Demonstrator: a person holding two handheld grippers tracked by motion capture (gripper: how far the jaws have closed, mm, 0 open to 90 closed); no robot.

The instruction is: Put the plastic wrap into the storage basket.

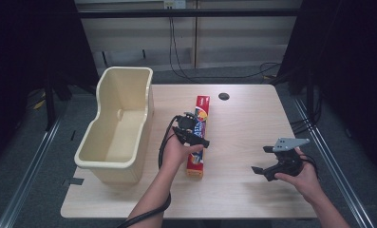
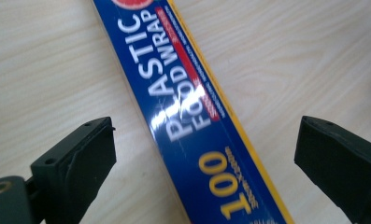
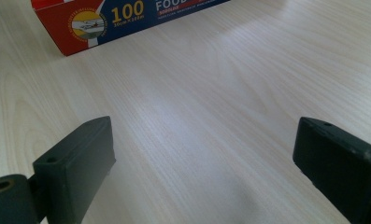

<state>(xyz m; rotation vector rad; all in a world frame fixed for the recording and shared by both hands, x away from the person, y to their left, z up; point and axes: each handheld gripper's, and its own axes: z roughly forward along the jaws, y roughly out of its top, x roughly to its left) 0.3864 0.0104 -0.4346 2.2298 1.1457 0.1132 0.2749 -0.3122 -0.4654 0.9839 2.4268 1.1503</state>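
A: What is seen, from the largest thing down?

B: One table [image 1: 243, 190] of pale wood grain, flat and matt, is seen under both grippers; one cream plastic tub [image 1: 117, 128], deep, smooth and round-cornered, is stood well to the left of the left gripper's fingers; one long, narrow cardboard box of plastic food wrap [image 1: 199, 137], glossy blue with red ends and a yellow edge, is laid flat on the wood.

A: How are the fingers set?

B: The left gripper [image 2: 204, 154] is held over the box with its two black, blocky fingers [image 2: 78, 158] spread wide; the box is seen between them, running aslant, untouched by either. The right gripper [image 3: 204, 158] is held wide open too; nothing is gripped; bare wood is seen between its fingers [image 3: 75, 163], and the box's red end [image 3: 80, 23] lies well beyond their tips.
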